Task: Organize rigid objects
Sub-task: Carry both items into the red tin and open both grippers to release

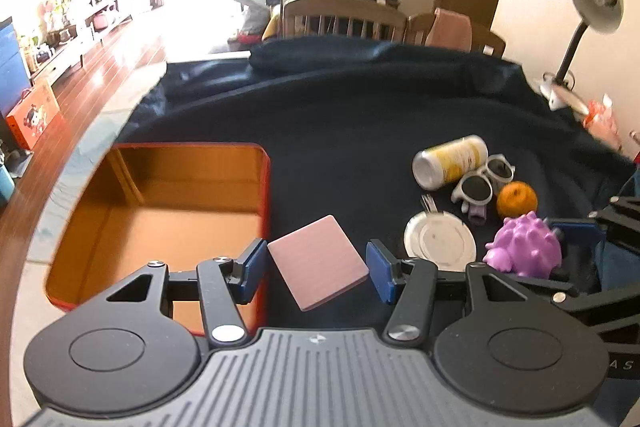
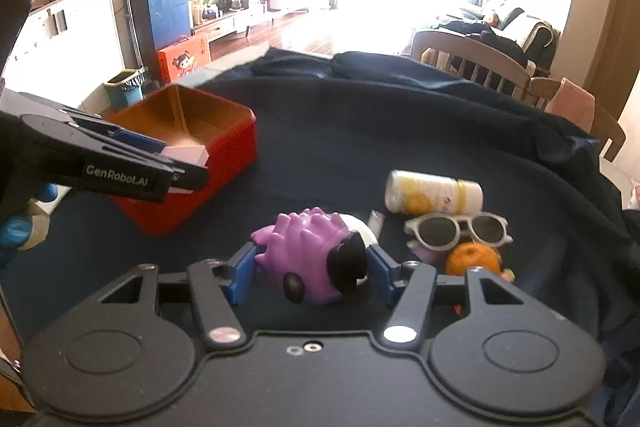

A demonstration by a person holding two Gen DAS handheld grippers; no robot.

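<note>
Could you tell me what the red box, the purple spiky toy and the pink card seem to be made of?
Red box: probably tin; its gold inside reflects light like metal, and its walls are thin.
Purple spiky toy: likely soft rubber or vinyl; rounded moulded spikes with a dull sheen.
Pink card: a matte, rigid flat slab, plastic or coated board; I cannot tell which.

- The white plate [image 2: 362,227] sits mostly hidden behind the purple spiky toy [image 2: 308,255]
- The lamp [image 1: 592,15] is blurred
- The can [image 2: 434,193] label is too small to read
</note>
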